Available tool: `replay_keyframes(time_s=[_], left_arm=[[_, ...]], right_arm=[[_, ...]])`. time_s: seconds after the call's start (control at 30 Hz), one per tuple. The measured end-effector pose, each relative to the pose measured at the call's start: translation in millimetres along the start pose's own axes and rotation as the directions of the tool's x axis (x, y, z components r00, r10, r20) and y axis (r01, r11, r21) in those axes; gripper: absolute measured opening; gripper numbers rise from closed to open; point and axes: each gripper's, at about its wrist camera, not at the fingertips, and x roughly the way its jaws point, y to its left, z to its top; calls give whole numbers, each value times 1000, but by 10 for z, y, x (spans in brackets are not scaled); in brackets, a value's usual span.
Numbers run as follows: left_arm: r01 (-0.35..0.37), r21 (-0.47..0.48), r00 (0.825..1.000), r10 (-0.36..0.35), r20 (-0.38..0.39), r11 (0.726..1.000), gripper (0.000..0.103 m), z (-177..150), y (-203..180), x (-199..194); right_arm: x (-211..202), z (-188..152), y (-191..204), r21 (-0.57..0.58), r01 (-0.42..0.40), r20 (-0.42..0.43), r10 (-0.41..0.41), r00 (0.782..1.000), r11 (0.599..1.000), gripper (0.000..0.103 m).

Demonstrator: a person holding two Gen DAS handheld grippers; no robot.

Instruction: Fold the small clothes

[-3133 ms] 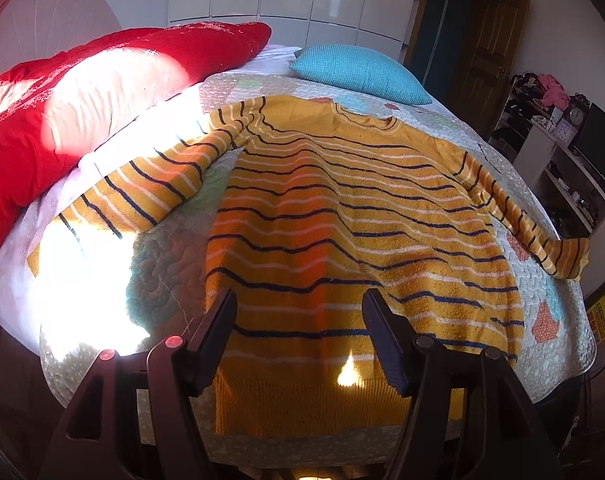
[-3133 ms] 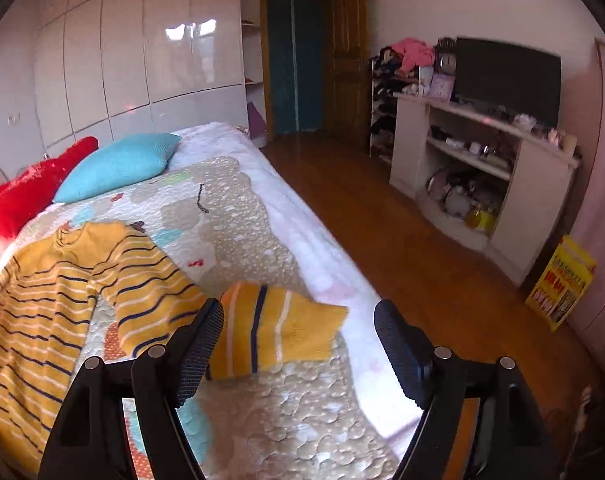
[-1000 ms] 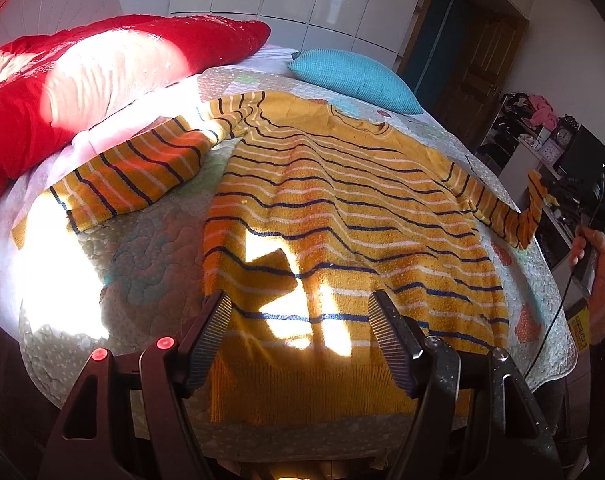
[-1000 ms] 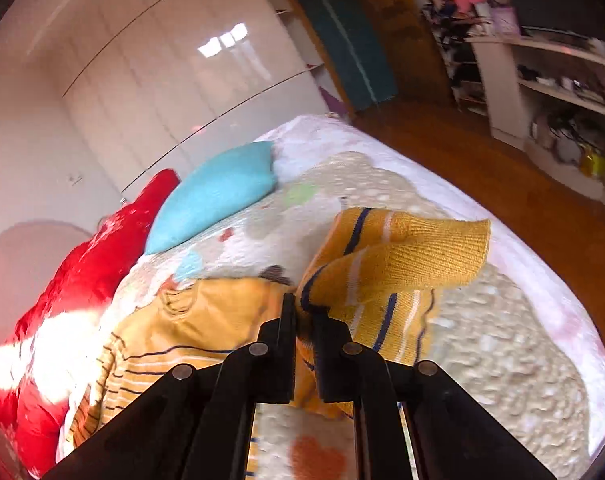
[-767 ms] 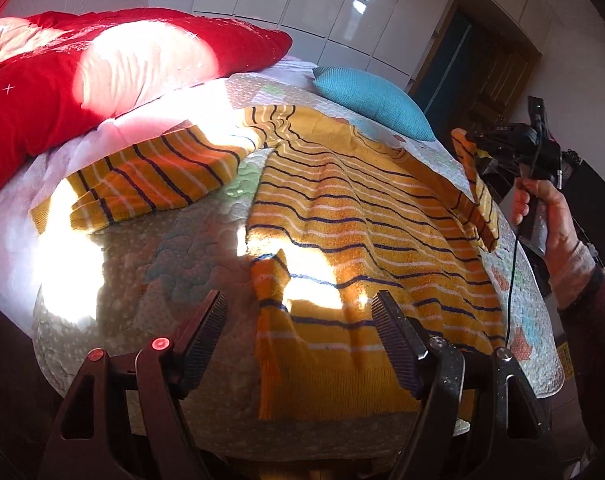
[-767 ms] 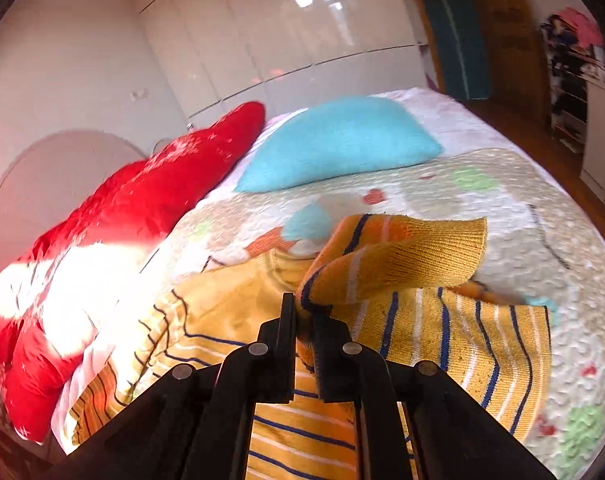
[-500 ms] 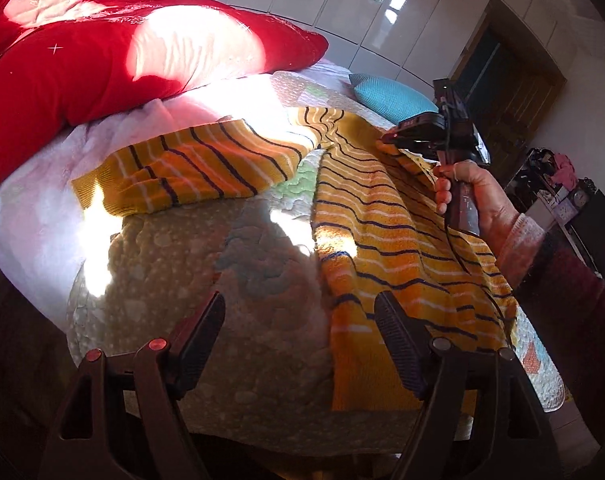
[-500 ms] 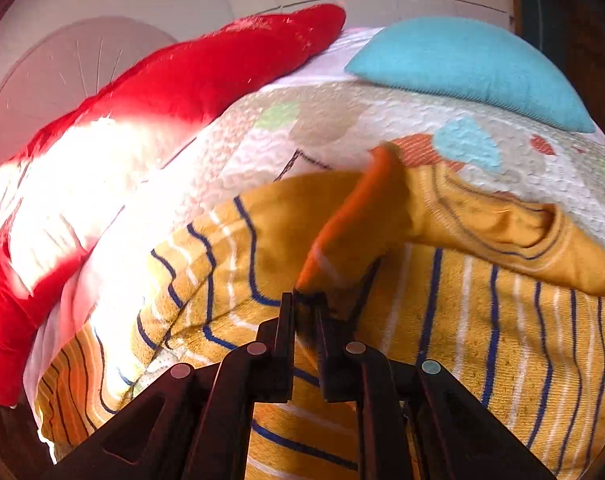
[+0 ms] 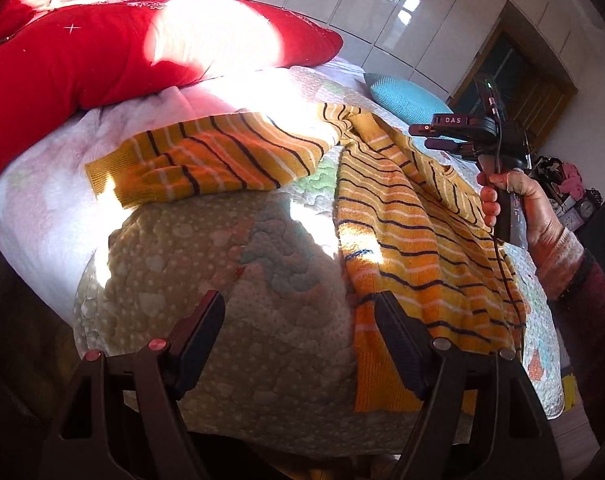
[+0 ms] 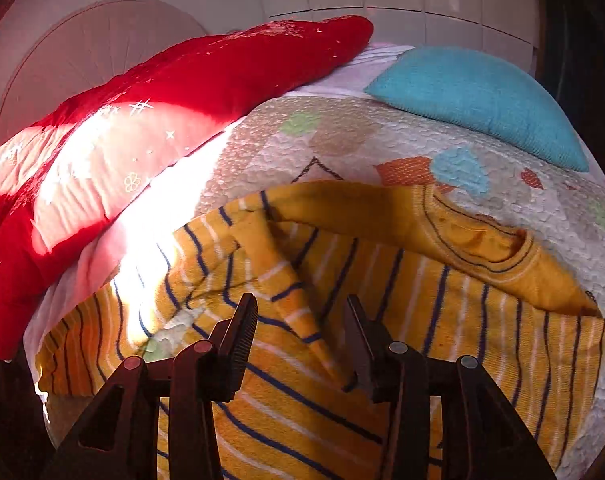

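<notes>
While right tool (image 10: pixel 300 340) opens over sweater (image 9: pixel 414 240) sleeve, left tool (image 9: pixel 298 340) spread.

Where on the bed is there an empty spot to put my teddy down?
The quilted patchwork bedspread is bare at the near corner, between the yellow striped knit sweater and its spread sleeve. Another bare strip lies between the sweater's collar and the turquoise pillow. The middle is crowded with sweater; the long red cushion fills the far side.
</notes>
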Motion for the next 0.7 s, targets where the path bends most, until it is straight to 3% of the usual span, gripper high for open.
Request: replay_keyframes(time_s=[0.03,0.17,0.3,0.4,0.47,0.53,0.6,0.67,0.7], left_arm=[[6,-3,1000,-6,-2,1000,76,-7,-10,14],[19,7,1000,-18,-19,1000,76,-8,-92,83],[15,27,1000,-14,-28,1000,76,-7,-158,120],[2,19,1000,-1,-30,1000,76,-7,-133,136],[-6,5,999,7,-36,1000,76,-8,-97,144],[-18,-6,999,17,-41,1000,76,-7,-53,150],[-26,-13,999,26,-44,1000,76,-7,-26,147],[-31,-13,999,30,-38,999,76,-9,-22,128],[-33,-9,999,32,-36,999,76,-10,-28,120]], right_arm=[[40,-2,-147,28,28,-8,-28,1000,999,31],[293,-52,-466,144,7,-53,1,999,990,31],[728,1,-232,185,-33,-71,46,996,982,31],[953,13,98,167,-107,-102,125,987,980,31],[1019,-41,438,86,-131,-126,141,982,988,36],[978,-148,776,-33,-136,-159,129,979,990,54],[869,-258,916,-52,-220,-207,205,957,974,58],[679,-408,855,33,-357,-253,353,901,934,58],[527,-494,795,53,-373,-241,374,895,926,58]])
